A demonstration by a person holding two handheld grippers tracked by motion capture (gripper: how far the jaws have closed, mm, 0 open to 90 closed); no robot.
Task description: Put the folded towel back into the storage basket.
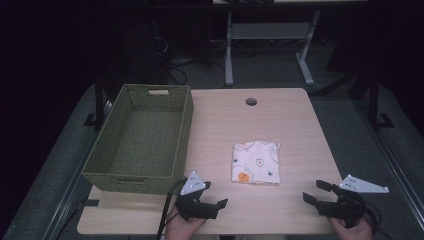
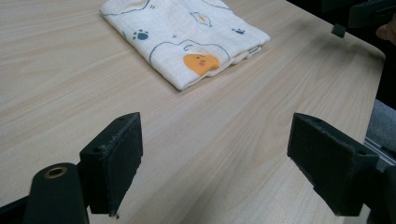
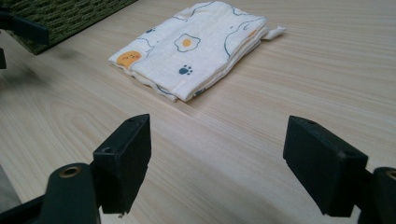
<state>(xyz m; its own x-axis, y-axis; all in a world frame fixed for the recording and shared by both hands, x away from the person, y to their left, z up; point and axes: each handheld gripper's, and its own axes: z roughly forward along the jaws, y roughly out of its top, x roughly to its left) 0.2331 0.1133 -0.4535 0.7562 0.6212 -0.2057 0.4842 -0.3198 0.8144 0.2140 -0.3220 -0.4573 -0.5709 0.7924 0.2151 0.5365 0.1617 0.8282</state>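
The folded cloth (image 1: 256, 162) lies flat on the bench (image 1: 300, 125), between both grippers. It looks light and soft; better to pinch a near corner through all layers. Both jaws stand wide open, empty.

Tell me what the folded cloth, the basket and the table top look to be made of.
Folded cloth: soft thin woven fabric, probably cotton gauze, matte, with printed eggs and paw marks; limp layered edges show.
Basket: olive-green woven fibre or cord, matte; a tight plaited texture shows.
Table top: pale wood-look board, likely laminate; smooth, printed-looking grain.
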